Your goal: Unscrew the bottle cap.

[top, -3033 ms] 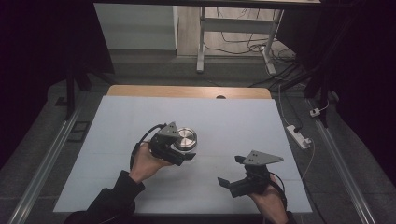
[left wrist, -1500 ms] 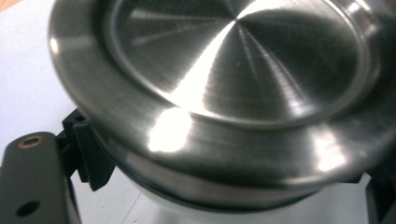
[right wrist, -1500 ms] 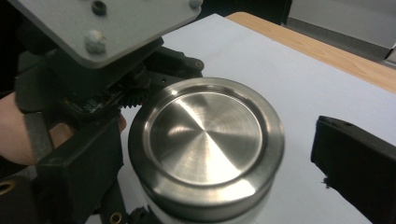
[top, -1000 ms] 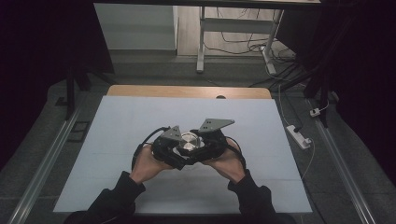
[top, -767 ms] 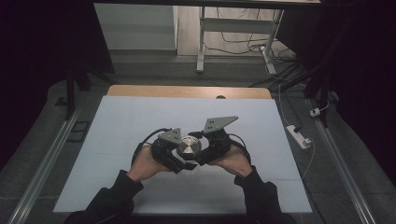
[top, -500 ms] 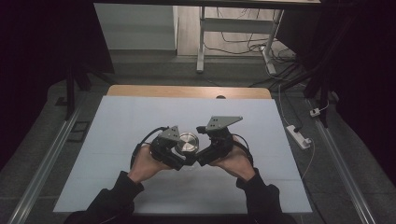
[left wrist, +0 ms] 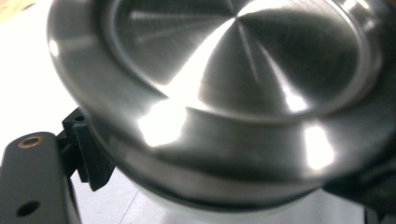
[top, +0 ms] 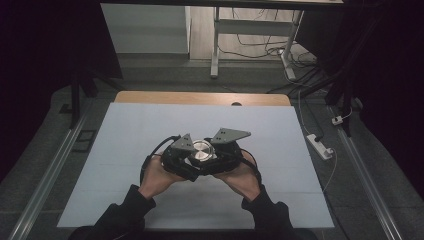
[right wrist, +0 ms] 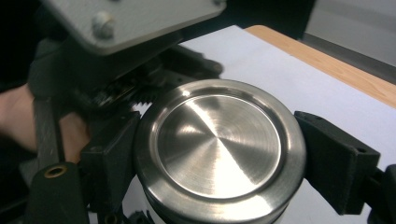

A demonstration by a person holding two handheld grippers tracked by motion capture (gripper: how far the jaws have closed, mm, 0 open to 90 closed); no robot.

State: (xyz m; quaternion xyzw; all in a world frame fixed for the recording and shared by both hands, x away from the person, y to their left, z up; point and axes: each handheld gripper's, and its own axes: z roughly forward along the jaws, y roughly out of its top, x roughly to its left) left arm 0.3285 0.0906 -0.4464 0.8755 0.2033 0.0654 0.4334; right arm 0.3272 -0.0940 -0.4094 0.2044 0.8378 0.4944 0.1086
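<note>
Just below the middle of the white table, both grippers meet on a steel canister: the left gripper clamps it from 8 o'clock, and the right gripper, whose jaws have just been closing, clamps its lid rim from 4 o'clock. Bare tabletop surrounds them, widest toward 12 o'clock up to the wooden edge.

Black grippers, grey 3-cornered plates, dark sleeves

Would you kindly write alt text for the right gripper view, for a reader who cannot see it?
A round steel lid sits clamped between the right gripper's two black jaws, seen close from above. Behind it at the left is the left gripper with its grey plate and part of a hand, over a white table with a wooden edge.
</note>
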